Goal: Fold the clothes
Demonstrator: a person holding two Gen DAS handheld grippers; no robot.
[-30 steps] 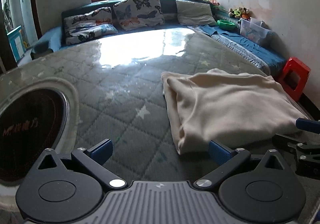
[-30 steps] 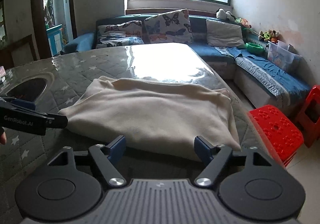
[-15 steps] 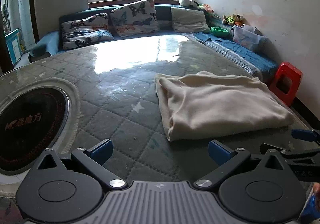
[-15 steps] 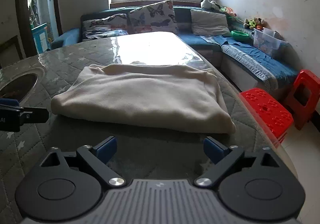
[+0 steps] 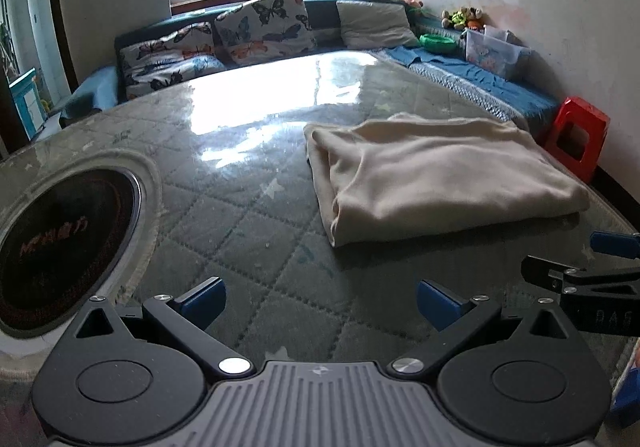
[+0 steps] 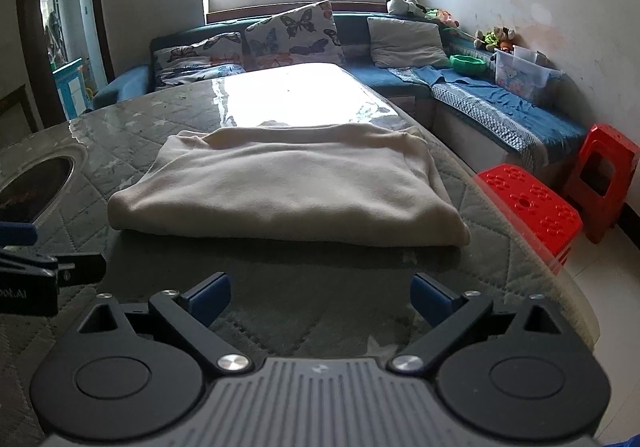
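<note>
One folded sweater (image 6: 288, 187), two claws hanging back

The cream sweater is lying folded on the quilted table (image 5: 248, 215). The left claw (image 5: 320, 301) and right claw (image 6: 320, 295) are both gaping wide, holding nothing, hovering near it. Two red stools (image 6: 532, 203) are sitting beside the table.

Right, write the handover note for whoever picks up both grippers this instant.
Left gripper: open, holding nothing, over the quilted table, short of the garment.
Right gripper: open, holding nothing, facing the garment's near edge.
Cream garment: lies folded into a rough rectangle on the table's right part, near the edge beside the red stools. Neither gripper touches it.
Done: at least one fold is in; layers show along the left edge.
Left: probably another fold or tidying the uneven far edge; judge once you're closer.
</note>
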